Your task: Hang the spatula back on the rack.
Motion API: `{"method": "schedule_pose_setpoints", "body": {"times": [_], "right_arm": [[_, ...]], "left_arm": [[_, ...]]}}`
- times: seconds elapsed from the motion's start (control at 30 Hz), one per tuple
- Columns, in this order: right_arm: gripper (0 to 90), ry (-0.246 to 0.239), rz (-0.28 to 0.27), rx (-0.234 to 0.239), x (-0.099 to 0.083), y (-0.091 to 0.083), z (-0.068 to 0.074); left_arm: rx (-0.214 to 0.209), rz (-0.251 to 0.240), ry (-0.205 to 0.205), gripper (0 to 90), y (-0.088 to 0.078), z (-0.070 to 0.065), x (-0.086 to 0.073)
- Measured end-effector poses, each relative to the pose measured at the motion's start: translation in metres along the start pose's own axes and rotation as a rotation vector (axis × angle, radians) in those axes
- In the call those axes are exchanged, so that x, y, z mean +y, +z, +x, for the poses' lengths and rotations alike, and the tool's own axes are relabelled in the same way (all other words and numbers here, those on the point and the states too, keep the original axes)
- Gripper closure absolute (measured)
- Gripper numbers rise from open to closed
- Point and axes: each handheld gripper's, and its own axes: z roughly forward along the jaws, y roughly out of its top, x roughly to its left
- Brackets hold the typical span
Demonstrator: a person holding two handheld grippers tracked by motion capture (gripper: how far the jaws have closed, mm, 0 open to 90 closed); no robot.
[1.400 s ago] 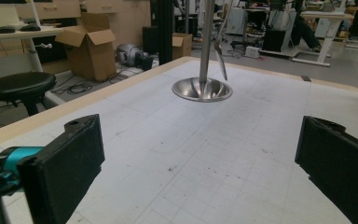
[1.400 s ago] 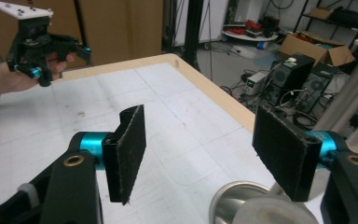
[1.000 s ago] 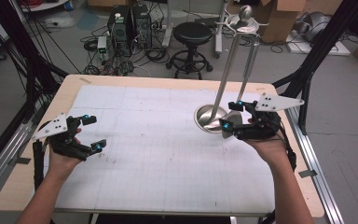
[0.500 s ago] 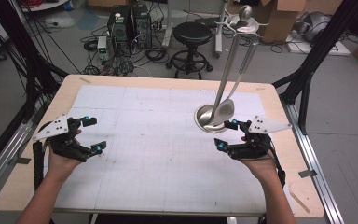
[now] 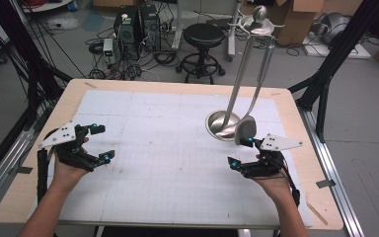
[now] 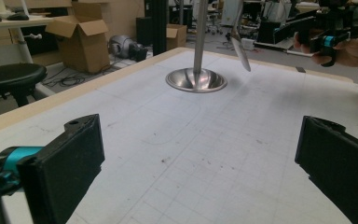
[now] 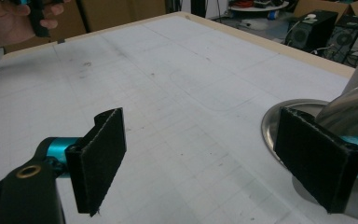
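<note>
A steel stand (image 5: pixel 238 74) rises from a round base (image 5: pixel 216 121) on the right half of the table. A long steel spoon (image 5: pixel 246 129) hangs from the stand's top hook, its bowl just above the mat by the base. My right gripper (image 5: pixel 241 152) is open just in front of the spoon bowl, with nothing between its fingers. In the right gripper view the gripper (image 7: pixel 209 158) has the base (image 7: pixel 279 116) and the shiny spoon bowl (image 7: pixel 354 100) close behind its right finger. My left gripper (image 5: pixel 103 142) is open and empty at the table's left. Its own view shows that gripper (image 6: pixel 200 172) facing the base (image 6: pixel 196 80) and the spoon (image 6: pixel 240 46).
A white gridded mat (image 5: pixel 168 143) covers the wooden table (image 5: pixel 296 123). Behind the table stand a black stool (image 5: pixel 203 37), computer towers (image 5: pixel 133 22) and cardboard boxes (image 5: pixel 301 19). Black frame struts (image 5: pixel 325 74) flank both sides.
My right gripper has drawn back from the spoon bowl toward the near edge and slightly left. The spoon now hangs free from the stand. The left gripper has stayed put.
</note>
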Motion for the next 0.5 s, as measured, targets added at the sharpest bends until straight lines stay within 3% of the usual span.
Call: {"method": "schedule_pose_setpoints", "body": {"times": [0.5], "right_arm": [[15.9,0.012,0.002,0.003,-0.0014,-0.0020,-0.0022]], "left_arm": [[0.000,0.003,-0.001,1.7,0.0002,-0.0010,-0.0001]]}}
